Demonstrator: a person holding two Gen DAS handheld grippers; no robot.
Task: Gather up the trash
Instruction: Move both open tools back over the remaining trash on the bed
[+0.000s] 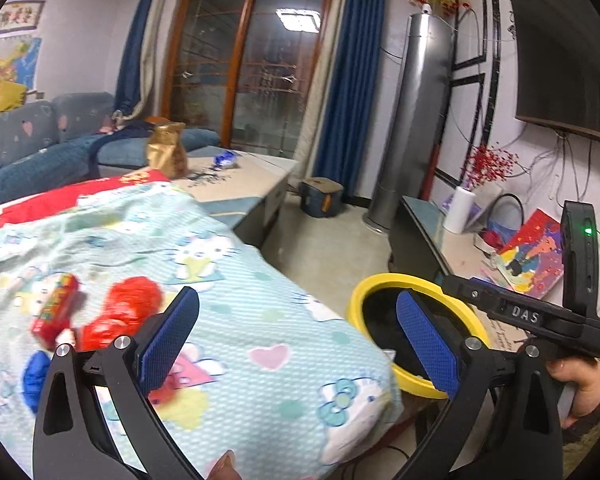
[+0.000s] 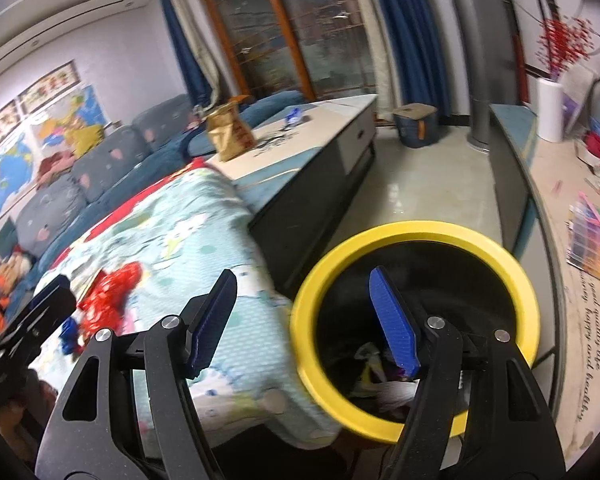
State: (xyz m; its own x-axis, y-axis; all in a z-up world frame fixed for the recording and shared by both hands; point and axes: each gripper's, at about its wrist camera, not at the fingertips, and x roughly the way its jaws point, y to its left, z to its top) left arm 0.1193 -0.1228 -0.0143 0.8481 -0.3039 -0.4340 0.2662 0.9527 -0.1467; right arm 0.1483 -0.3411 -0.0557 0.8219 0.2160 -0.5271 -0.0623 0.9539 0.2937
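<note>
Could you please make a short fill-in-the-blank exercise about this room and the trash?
1. The rim of the trash bin is ____.
2. The red crumpled wrapper lies on the patterned ____.
3. The right hand-held gripper holds ____ between its blue pads.
4. The bin stands on the ____ beside the covered table.

Missing words: yellow; cloth; nothing; floor

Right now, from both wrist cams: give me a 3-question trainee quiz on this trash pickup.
1. True or false: the right gripper is holding a wrapper.
2. What still lies on the cartoon-print blanket? A) red wrapper and red box B) glass bottle C) nothing
3. What colour is the rim of the bin beside the blanket?

Key:
1. False. Both it and the left gripper are open and empty.
2. A: the red wrapper and red box.
3. Yellow; some trash already lies inside.
</note>
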